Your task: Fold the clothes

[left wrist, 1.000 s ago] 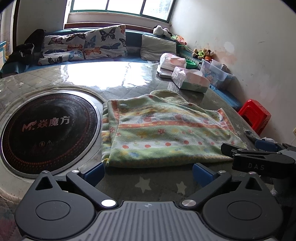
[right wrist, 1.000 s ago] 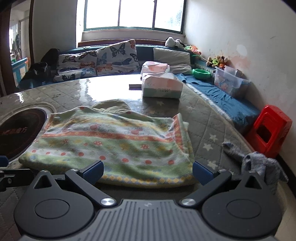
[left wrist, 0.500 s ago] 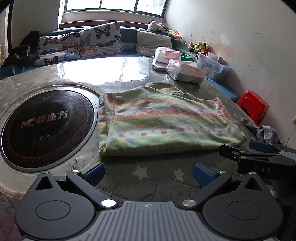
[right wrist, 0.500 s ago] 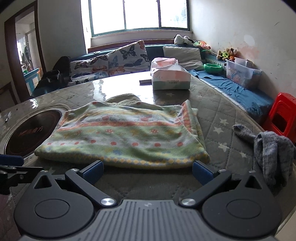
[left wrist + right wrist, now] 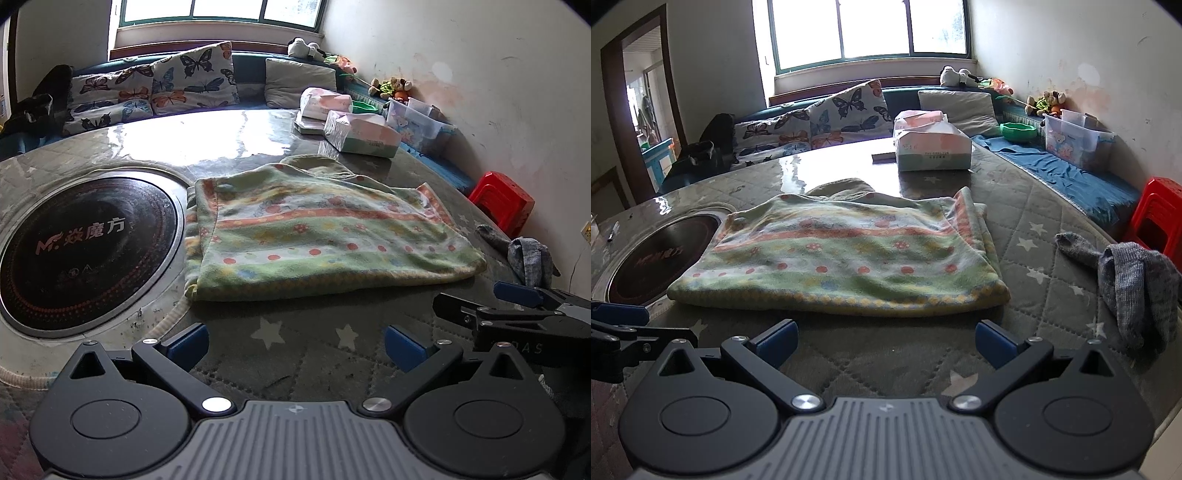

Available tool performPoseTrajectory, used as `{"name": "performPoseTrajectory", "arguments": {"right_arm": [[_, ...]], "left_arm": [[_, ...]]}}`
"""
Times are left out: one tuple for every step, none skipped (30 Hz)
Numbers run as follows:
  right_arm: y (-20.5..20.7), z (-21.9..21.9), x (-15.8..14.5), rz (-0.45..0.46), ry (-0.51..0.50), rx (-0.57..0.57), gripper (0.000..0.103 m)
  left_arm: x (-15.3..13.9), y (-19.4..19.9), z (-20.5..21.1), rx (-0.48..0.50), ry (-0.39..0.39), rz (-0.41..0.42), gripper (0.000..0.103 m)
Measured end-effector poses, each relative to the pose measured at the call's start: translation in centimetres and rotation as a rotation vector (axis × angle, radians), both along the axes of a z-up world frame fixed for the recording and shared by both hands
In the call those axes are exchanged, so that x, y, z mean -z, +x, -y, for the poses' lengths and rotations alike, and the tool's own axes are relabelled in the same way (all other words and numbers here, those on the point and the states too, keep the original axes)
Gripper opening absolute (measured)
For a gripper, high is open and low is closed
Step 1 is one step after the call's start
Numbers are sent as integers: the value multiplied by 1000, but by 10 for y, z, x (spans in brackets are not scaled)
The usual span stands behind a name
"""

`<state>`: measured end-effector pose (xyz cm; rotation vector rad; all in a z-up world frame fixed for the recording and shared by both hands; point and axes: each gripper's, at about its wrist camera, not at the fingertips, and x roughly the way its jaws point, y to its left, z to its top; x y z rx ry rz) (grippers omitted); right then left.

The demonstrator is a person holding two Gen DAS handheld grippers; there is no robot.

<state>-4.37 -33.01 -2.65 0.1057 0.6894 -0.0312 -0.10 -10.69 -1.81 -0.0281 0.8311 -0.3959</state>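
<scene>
I see a green blanket (image 5: 325, 236) with orange stripes and red dots; at two o'clock, a red stool (image 5: 504, 201).

right claw (image 5: 884, 341) – jaws apart, empty | folded garment (image 5: 846, 254) – flat on table (image 5: 1034, 206)

item: green fleece garment (image 5: 325, 240) with orange stripes, red dots, yellow-checked hem | state: folded into a flat rectangle, layered edges showing at left and right ends | extra: plain green flap sticking out at far edge | place: worktop (image 5: 306, 343) centre, just right of round black hob (image 5: 81, 247)
</scene>
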Motion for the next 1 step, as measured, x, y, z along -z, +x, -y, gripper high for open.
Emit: {"name": "performPoseTrajectory", "arguments": {"right_arm": [[0, 0, 0, -1, -1, 0, 103]], "left_arm": [[0, 0, 0, -1, 0, 0, 103]]}}
